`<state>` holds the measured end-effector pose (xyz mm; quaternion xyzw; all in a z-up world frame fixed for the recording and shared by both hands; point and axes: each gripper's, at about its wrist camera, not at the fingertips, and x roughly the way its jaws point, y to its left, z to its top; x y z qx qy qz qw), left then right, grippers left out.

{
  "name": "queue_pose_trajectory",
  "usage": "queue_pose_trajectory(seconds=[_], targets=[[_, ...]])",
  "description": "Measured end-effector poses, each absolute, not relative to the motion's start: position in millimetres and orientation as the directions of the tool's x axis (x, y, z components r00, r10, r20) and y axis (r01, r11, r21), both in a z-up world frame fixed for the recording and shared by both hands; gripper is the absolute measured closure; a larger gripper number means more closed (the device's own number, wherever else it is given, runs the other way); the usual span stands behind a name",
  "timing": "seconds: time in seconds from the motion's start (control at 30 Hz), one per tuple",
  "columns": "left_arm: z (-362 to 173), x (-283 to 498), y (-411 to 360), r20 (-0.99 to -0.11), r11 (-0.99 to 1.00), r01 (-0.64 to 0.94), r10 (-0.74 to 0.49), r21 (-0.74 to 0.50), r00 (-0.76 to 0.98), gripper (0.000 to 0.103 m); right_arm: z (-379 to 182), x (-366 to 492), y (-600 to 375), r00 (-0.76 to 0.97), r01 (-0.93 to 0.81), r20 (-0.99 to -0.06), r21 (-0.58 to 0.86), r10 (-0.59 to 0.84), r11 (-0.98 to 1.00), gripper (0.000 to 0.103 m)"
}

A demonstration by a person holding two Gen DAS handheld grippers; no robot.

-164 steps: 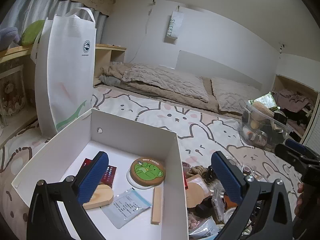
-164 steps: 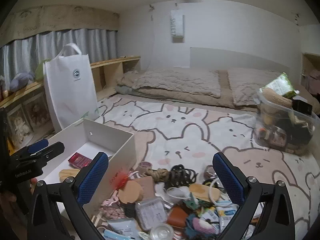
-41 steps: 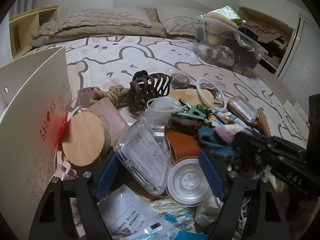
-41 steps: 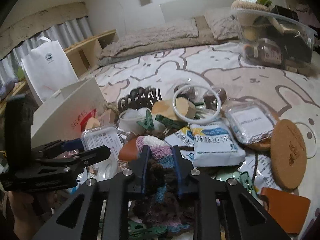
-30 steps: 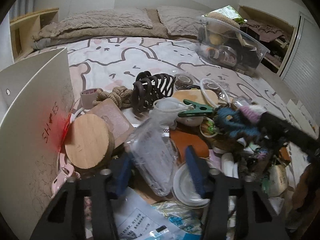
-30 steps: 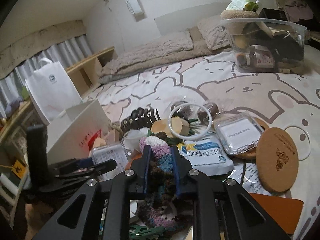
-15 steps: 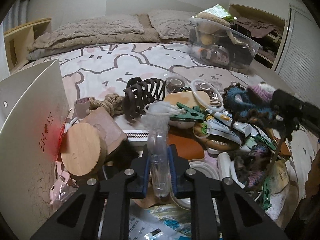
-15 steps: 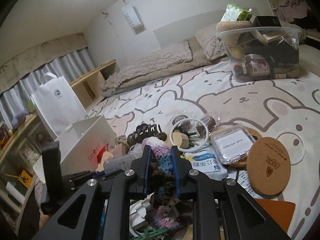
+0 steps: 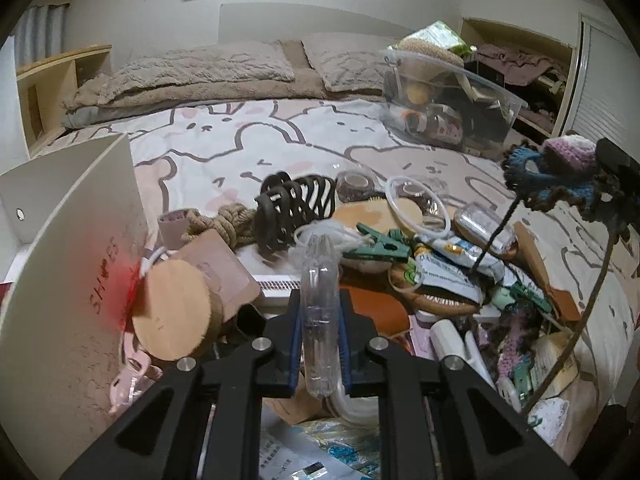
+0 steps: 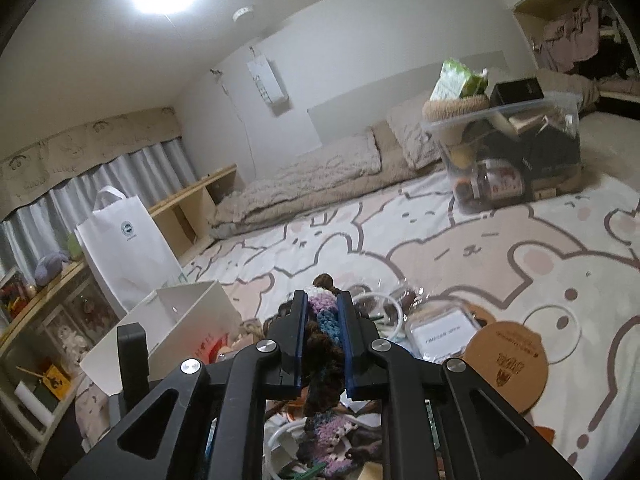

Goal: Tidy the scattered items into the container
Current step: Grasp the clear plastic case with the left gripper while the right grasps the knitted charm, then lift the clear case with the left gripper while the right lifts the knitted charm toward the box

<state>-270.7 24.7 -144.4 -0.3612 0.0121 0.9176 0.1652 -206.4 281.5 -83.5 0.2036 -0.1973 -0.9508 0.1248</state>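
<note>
My left gripper (image 9: pixel 320 300) is shut on a clear plastic case (image 9: pixel 320 280), which stands on edge between the blue pads just above the pile. The white open box (image 9: pixel 72 280) is right beside it on the left. My right gripper (image 10: pixel 322 320) is shut on a multicoloured crochet piece (image 10: pixel 320 312), lifted off the pile with its tail hanging down. In the left wrist view that crochet piece (image 9: pixel 560 172) hangs at the far right, trailing yarn. The white box (image 10: pixel 172 320) lies to the lower left of the right gripper, with part of the left gripper's black body (image 10: pixel 132 360) in front of it.
A heap of small items covers the bear-print bed cover: a black hair claw (image 9: pixel 296 208), a wooden disc (image 9: pixel 172 316), a green clothespin (image 9: pixel 380 244), a cork coaster (image 10: pixel 508 364). A full clear storage bin (image 10: pixel 512 160) stands behind, a white tote bag (image 10: pixel 124 248) at the left.
The left gripper closed on the clear case and turned it up on edge. The right gripper rose with the crochet piece, lifting it out of the pile.
</note>
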Motion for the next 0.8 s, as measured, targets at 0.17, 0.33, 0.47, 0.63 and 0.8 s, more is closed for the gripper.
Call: queue_pose_trajectory(seconds=[0.17,0.33,0.47,0.63,0.8], targets=[[-131.8,-264.4,23.0,-0.641,-0.944,-0.320,0.298,-0.085,-0.707,0.088,-72.7,-199.7,290.7,-0.904,0.152,-0.302,0.433,-0.302,-0.888,0.088],[-123.1,-260.4,22.0,-0.624,-0.943,-0.322,0.303,-0.085,-0.720,0.088,-65.3,-192.1,296.8,-0.917,0.139,-0.284,0.429,-0.280,-0.893,0.088],[-115.7,-256.6,21.2,-0.610,-0.941,-0.327,0.310,-0.087,-0.729,0.088,-59.2,-186.4,301.5,-0.925,0.141,-0.264,0.427,-0.273,-0.893,0.088],[-104.9,-250.1,21.1,-0.588,-0.939,-0.334,0.316,-0.081,-0.745,0.088,-52.5,-182.9,303.5,-0.931,0.144,-0.248,0.424,-0.268,-0.894,0.088],[-91.5,-242.8,18.6,-0.559,-0.938,-0.336,0.324,-0.085,-0.763,0.088,-37.4,-178.2,299.0,-0.940,0.166,-0.211,0.406,-0.269,-0.898,0.088]])
